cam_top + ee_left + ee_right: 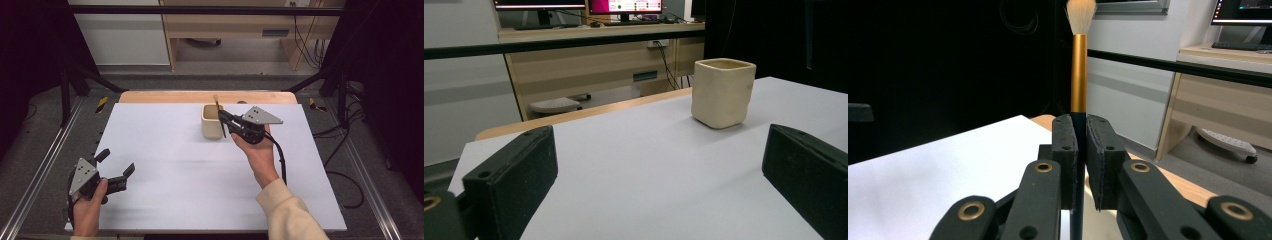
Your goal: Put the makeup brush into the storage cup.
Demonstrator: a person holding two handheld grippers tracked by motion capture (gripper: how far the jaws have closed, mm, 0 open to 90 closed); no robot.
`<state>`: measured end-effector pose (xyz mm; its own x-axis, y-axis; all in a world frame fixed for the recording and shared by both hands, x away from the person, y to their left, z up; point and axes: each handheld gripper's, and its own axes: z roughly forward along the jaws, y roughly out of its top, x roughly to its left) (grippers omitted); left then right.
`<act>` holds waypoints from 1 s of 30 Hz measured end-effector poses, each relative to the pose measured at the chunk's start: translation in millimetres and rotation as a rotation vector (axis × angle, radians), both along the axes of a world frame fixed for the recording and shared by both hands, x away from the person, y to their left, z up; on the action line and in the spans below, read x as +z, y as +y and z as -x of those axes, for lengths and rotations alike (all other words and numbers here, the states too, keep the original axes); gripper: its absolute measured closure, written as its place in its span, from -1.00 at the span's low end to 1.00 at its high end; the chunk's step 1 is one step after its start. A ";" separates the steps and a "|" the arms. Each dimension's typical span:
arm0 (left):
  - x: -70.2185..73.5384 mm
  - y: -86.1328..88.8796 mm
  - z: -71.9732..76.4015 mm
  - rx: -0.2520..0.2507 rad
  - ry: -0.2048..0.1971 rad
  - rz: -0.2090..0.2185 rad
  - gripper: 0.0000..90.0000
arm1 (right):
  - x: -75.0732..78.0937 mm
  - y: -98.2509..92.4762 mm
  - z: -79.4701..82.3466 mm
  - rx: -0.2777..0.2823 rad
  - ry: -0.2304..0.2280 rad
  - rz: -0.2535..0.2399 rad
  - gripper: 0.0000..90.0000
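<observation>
I kept R hand-held gripper (1081, 150) pinching brush (1078, 75) upright w/ bristles up, just above cup (212, 121) on bench (165, 165), prob. to stow handle-first; L hand-held gripper (116, 165) spread, idle.

The white table top (165, 165) is left bare across its near half and its whole left side; free passage is offered there between the left gripper (116, 169) at the near left corner and the middle. One obstacle is found on the surface: a cream cup (212, 121) standing upright at the far middle. The space just right of the cup is taken up by the right gripper (223, 119), clamped on a brush (1078, 70) whose tip rises above the cup's rim. The far right corner lies open. A black bar (200, 10) is seen crossing beyond the far edge.
</observation>
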<state>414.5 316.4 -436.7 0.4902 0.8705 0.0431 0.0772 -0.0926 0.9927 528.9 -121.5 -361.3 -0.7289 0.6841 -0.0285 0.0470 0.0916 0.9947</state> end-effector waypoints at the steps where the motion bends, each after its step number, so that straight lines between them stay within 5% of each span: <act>1: 0.0 0.0 0.0 0.000 0.000 0.000 -0.99 | 1.9 0.7 -1.4 -0.001 0.002 0.006 0.85; 13: 0.6 1.0 0.1 0.001 -0.003 0.004 -0.99 | 16.9 8.3 -14.3 -0.017 0.006 0.039 0.85; 30: 0.9 1.1 0.2 0.001 -0.008 0.003 -0.99 | 15.6 19.4 -30.2 -0.058 -0.011 -0.020 0.85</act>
<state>414.3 317.6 -435.8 0.4888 0.8713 0.0446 0.0694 -0.0897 0.9935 559.1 -102.1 -345.7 -0.6880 0.7253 -0.0226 0.0403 0.0693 0.9968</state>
